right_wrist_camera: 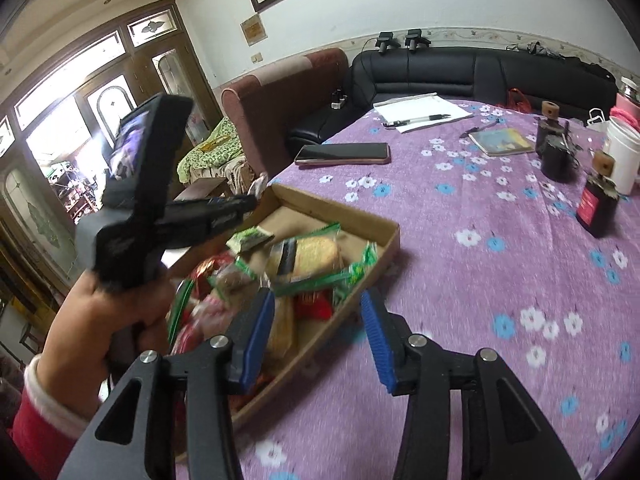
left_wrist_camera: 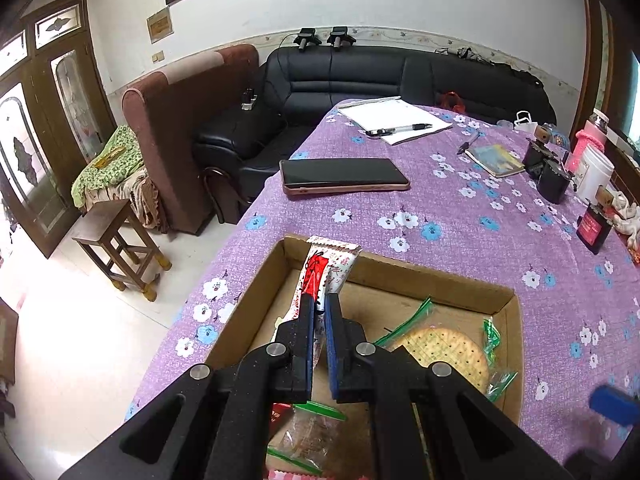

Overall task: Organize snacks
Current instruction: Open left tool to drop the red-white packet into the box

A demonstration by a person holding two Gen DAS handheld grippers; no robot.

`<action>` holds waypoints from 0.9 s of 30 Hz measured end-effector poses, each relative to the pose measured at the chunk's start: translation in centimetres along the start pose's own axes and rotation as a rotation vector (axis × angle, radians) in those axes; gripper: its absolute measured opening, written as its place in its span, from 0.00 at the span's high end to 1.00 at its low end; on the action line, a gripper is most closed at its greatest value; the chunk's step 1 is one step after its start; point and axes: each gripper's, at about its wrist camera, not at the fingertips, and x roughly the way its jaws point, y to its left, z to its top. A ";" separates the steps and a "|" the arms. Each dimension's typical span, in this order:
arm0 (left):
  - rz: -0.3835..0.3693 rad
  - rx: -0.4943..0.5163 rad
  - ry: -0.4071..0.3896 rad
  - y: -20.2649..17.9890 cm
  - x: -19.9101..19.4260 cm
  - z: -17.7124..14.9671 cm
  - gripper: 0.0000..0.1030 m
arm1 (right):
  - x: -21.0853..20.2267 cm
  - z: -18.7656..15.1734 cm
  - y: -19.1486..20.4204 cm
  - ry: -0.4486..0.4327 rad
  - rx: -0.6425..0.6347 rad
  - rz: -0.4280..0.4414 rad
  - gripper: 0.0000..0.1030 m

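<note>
A shallow cardboard box (left_wrist_camera: 440,276) lies on the purple flowered tablecloth. In the left wrist view my left gripper (left_wrist_camera: 320,300) is shut on a red-and-white snack packet (left_wrist_camera: 328,264), which stands up over the box's far left corner. A round cracker in a green-edged clear bag (left_wrist_camera: 448,354) and other packets lie in the box. In the right wrist view my right gripper (right_wrist_camera: 317,298) is open above the box's near right rim (right_wrist_camera: 360,216), with nothing pressed between its blue pads. The left gripper (right_wrist_camera: 248,202) and the hand (right_wrist_camera: 100,320) holding it show at the left.
Beyond the box lie a phone (left_wrist_camera: 344,176), paper with a pen (left_wrist_camera: 400,120) and a small book (left_wrist_camera: 496,160). Dark bottles (left_wrist_camera: 554,184), a white tub (left_wrist_camera: 594,172) and a red-labelled bottle (left_wrist_camera: 594,228) stand at the right. A wooden stool (left_wrist_camera: 120,248) stands past the table's left edge.
</note>
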 end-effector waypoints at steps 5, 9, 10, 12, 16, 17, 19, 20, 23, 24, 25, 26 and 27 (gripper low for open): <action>0.002 -0.007 0.009 0.0 0.2 0.1 0.95 | -1.8 -2.2 -0.2 0.008 0.003 -0.018 0.51; 0.008 -0.008 0.016 0.0 0.5 0.1 0.95 | -3.0 -3.7 -0.9 0.016 0.020 -0.031 0.50; 0.009 -0.007 0.019 0.0 0.6 0.0 0.95 | -3.3 -4.0 -1.1 0.016 0.025 -0.034 0.50; 0.011 -0.006 0.026 -0.1 0.8 0.0 0.95 | -3.9 -4.6 -1.5 0.016 0.036 -0.040 0.50; 0.016 -0.007 0.041 -0.3 1.1 0.1 0.95 | -4.8 -5.1 -1.7 0.010 0.041 -0.047 0.50; 0.018 -0.007 0.041 -0.3 1.1 0.1 0.94 | -5.1 -5.2 -1.7 0.006 0.041 -0.050 0.50; 0.023 -0.007 0.037 -0.4 0.8 0.1 0.94 | -5.4 -5.3 -1.7 0.002 0.044 -0.049 0.50; 0.034 -0.011 0.035 -0.4 0.7 0.1 0.94 | -5.6 -5.3 -1.7 -0.001 0.044 -0.048 0.50; 0.045 -0.036 0.037 -0.1 0.3 0.1 0.94 | -6.0 -5.3 -1.4 -0.010 0.037 -0.048 0.50; 0.054 -0.036 0.035 -0.1 0.1 0.1 0.90 | -6.2 -5.3 -1.3 -0.014 0.037 -0.045 0.50; 0.060 -0.035 0.032 -0.1 -0.1 0.1 0.76 | -6.3 -5.3 -1.3 -0.017 0.037 -0.047 0.50; 0.068 -0.035 0.023 -0.1 -0.5 0.0 0.64 | -6.4 -5.3 -1.3 -0.019 0.036 -0.046 0.50; 0.068 -0.037 0.009 0.0 -1.0 -0.1 0.36 | -6.4 -5.3 -1.3 -0.022 0.036 -0.046 0.50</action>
